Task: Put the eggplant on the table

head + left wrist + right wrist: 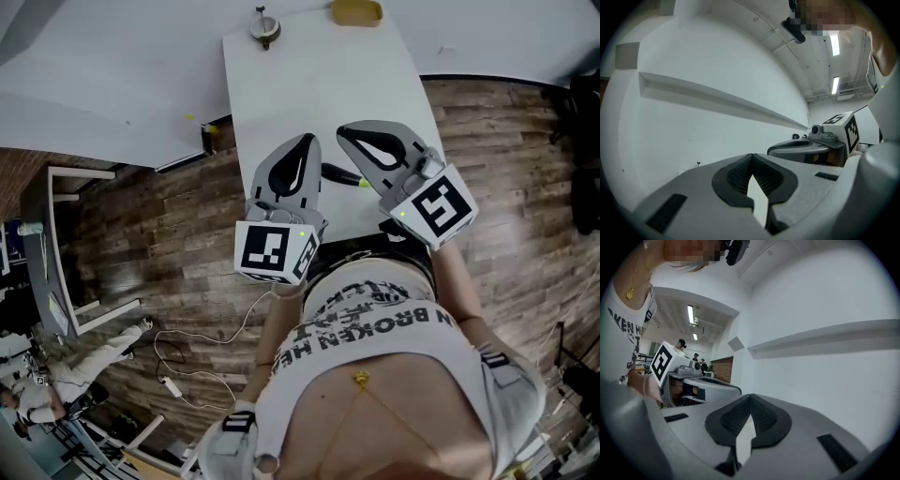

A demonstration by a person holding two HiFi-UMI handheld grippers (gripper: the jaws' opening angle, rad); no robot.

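At the far left a white frame point(66, 253) stands on the wooden floor point(178, 244), with a cable point(187, 361) loose nearby. The narrow white table point(319, 84) runs away from the person. At its far end are a small round metal thing point(265, 28) and, further right, a yellow bowl point(356, 12).

Over the near end hangs the left gripper point(307, 141), its jaws pressed together at the tips with nothing between them. Just right of it the eggplant point(339, 173) lies on the table between the two grippers. It is dark, and its long axis runs across the table, with the green stem end point(361, 184) towards the right. Its right end slips under the right gripper point(349, 134), whose jaws are likewise closed and empty. A dark chair point(581, 122) sits at the right edge.
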